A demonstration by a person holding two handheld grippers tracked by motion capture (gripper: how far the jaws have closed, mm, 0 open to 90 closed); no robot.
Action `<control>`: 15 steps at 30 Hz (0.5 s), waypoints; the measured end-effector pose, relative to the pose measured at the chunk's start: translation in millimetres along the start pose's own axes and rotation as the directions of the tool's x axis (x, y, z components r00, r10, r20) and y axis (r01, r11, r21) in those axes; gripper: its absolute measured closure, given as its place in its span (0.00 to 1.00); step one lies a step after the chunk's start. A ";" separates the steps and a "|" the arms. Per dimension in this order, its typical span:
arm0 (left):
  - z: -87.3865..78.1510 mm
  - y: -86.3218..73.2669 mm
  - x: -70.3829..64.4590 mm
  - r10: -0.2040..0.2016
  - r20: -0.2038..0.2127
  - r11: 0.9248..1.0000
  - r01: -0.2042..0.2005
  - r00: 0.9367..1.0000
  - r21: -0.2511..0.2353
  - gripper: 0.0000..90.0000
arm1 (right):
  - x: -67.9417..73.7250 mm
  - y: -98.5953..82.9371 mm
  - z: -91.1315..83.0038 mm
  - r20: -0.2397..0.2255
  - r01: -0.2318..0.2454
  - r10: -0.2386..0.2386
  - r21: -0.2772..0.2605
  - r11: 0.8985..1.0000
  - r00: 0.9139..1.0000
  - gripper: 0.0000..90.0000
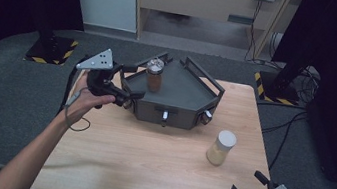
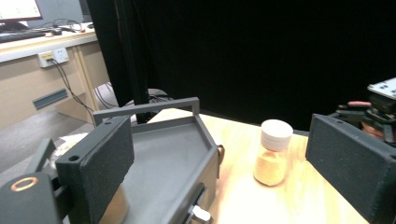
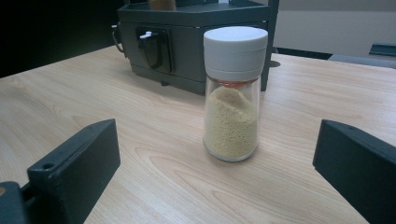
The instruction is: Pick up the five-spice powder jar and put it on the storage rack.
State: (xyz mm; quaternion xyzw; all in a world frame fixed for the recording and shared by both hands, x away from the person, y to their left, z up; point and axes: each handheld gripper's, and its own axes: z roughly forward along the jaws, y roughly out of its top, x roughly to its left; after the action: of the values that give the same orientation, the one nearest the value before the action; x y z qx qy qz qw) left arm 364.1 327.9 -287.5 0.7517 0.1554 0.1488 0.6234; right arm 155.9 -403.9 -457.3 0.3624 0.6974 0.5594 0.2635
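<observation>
Standing upright on the bare wooden table (image 1: pixel 145 167), the white-capped jar (image 1: pixel 221 147) of pale yellow granules waits just right of the dark grey tray (image 1: pixel 184 97), apart from it and from both tools. Seen from the right gripper view, the jar (image 3: pixel 232 93) sits straight ahead between the 2 black jaws, which are spread wide with nothing between them; the right gripper (image 1: pixel 249 187) is low at the near right corner, lined up on the jar, so a forward reach looks like the step in hand. On the tray's far left part stands a second jar (image 1: pixel 154 74) with a metal lid and brown contents, which suggests the tray is where such jars are being gathered. The left gripper (image 1: pixel 130 86) hangs at the tray's left edge, its jaws likewise parted and empty, one over the tray floor (image 2: pixel 163 158) and the other out over the table, probably parked clear of the other hand's path.
</observation>
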 end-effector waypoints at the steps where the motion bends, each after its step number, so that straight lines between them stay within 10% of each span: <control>1: -1.3 -2.1 -0.8 0.000 0.006 1.000 0.000 1.000 0.001 0.08 | 0.1 0.1 0.0 0.001 0.000 0.000 0.000 1.000 1.000 0.01; 15: -17.4 -33.2 -13.5 0.019 0.060 0.999 -0.018 0.998 -0.027 0.08 | 0.1 0.2 0.4 0.004 0.000 0.000 0.003 1.000 1.000 0.01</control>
State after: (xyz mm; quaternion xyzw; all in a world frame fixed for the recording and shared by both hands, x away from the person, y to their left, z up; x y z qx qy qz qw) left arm 343.0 343.6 -317.5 0.7490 0.1277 0.1338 0.6362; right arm 156.2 -403.6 -457.2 0.3638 0.6976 0.5578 0.2643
